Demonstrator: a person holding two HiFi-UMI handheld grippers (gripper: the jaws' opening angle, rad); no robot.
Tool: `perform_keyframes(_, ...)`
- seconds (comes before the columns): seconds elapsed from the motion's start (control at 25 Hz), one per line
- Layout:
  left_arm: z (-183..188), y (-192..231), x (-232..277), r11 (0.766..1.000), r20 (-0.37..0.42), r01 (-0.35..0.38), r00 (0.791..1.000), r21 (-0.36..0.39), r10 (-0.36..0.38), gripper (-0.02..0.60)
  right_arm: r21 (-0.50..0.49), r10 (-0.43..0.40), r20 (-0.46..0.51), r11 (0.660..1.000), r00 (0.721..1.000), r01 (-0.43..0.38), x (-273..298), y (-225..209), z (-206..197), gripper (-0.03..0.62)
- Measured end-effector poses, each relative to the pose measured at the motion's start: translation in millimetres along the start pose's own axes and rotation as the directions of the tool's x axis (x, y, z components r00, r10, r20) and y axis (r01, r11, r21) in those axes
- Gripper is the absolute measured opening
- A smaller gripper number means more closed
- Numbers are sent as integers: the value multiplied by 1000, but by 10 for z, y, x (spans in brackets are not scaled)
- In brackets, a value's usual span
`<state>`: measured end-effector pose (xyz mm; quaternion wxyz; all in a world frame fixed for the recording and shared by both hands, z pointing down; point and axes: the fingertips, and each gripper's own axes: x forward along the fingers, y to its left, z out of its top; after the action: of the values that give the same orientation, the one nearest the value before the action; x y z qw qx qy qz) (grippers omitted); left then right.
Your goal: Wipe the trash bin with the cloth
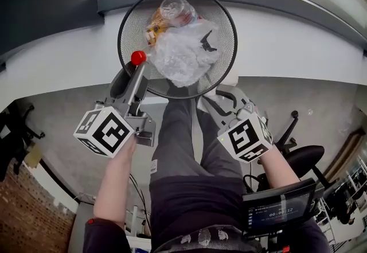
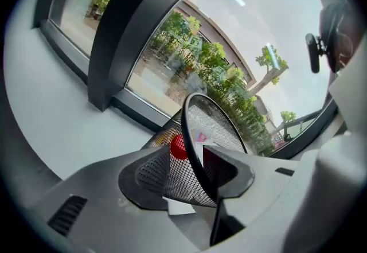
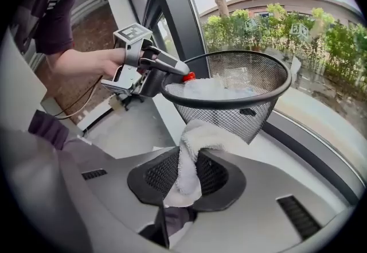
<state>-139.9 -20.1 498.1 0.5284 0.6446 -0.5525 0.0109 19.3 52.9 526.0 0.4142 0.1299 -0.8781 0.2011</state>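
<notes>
Steadily, the left gripper [image 2: 192, 172] clamps the bin [image 1: 225, 59] by its rim. Right gripper [image 3: 186, 174], pinching the cloth [image 3: 202, 137], should probably press evenly along the mesh.

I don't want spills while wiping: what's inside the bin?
Crumpled clear plastic, a clear cup, an orange wrapper and a small black piece lie in the bin. The plastic covers the bottom, so anything beneath is hidden.
</notes>
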Motion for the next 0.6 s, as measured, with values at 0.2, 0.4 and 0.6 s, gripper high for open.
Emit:
perform_keyframes(0.2, -160, -43, -119, 990, 24, -5, 1000, -139, 8, 175, -28, 68, -29, 997, 997, -69, 9, 214, -10, 75)
perform_keyframes(0.4, -383, -45, -223, 966, 57, -38, 997, -254, 54, 169, 19, 90, -23, 996, 996, -90, 65, 286, 20, 75)
perform_keyframes(0.6, -346, -50, -214, 981, -1, 33, 999, -192, -33, 180, 33, 58, 1, 998, 998, -58, -24, 48, 71, 75)
